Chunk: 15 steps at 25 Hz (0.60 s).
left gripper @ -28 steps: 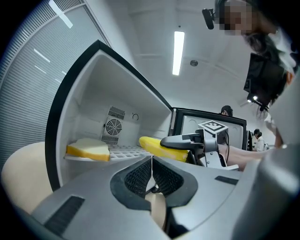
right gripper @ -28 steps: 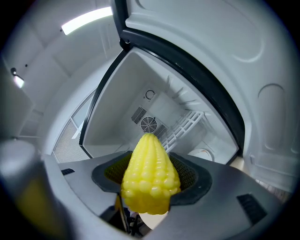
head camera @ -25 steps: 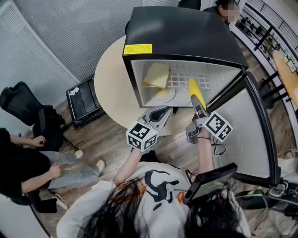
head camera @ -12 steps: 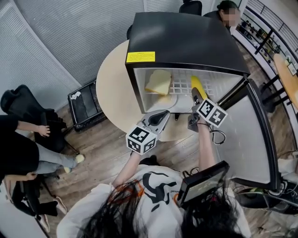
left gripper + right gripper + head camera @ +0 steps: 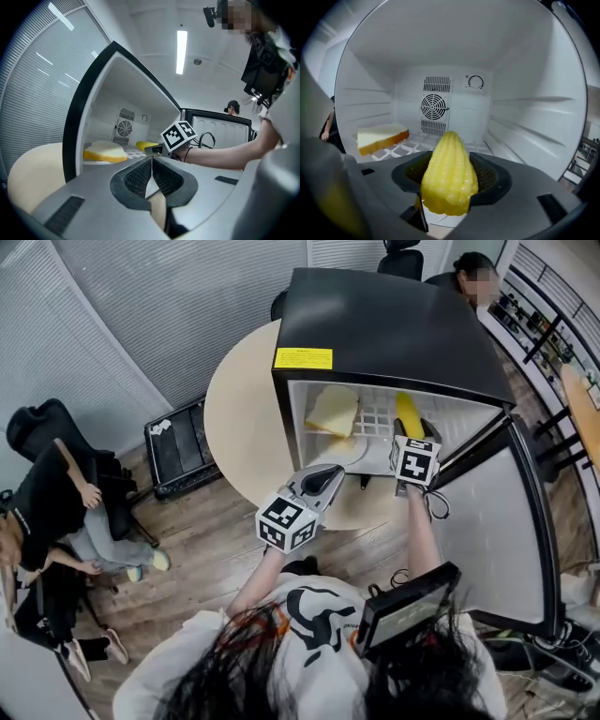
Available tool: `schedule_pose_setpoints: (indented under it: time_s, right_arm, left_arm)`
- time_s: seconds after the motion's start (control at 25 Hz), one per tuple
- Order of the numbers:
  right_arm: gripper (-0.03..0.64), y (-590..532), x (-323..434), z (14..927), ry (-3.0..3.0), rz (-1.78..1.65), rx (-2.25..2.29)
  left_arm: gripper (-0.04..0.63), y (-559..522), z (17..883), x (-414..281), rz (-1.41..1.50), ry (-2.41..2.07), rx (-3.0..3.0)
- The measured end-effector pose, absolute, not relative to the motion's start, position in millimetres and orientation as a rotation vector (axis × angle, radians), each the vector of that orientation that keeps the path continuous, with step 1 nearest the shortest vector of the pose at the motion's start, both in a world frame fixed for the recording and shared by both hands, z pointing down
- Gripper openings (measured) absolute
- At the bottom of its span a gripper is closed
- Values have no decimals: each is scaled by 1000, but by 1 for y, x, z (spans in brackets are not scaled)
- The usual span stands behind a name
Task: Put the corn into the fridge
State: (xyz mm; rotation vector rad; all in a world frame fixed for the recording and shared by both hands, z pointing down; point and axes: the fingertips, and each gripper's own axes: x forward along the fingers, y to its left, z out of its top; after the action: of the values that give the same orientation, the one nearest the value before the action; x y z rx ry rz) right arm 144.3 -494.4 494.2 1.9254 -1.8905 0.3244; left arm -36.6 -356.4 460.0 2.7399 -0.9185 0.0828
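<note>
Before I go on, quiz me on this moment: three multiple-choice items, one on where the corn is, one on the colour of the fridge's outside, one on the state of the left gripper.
1. Where is the corn?
A. lying on the round table
B. between the fingers of the right gripper, inside the fridge
C. in the left gripper

2. What colour is the fridge's outer shell?
A. black
B. red
C. green

3. What state is the left gripper in?
A. wide open
B. shut, with nothing held
C. shut on the corn

Answers:
1 B: the right gripper view shows the cob clamped between its fingers, with the fridge's white walls and rear fan around it.
2 A: the head view shows a black top and frame.
3 B: the left gripper view shows its fingers pressed together with nothing between them.
</note>
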Motion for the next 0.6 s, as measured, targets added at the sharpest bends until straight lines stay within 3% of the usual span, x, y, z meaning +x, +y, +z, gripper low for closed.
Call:
schedule_pose_setpoints:
  time_s: [0.6]
  right_arm:
    - [267,-485,143,501,-1934,364,1907]
  left_arm:
    - [12,-356,469,-48,105,-970,2704]
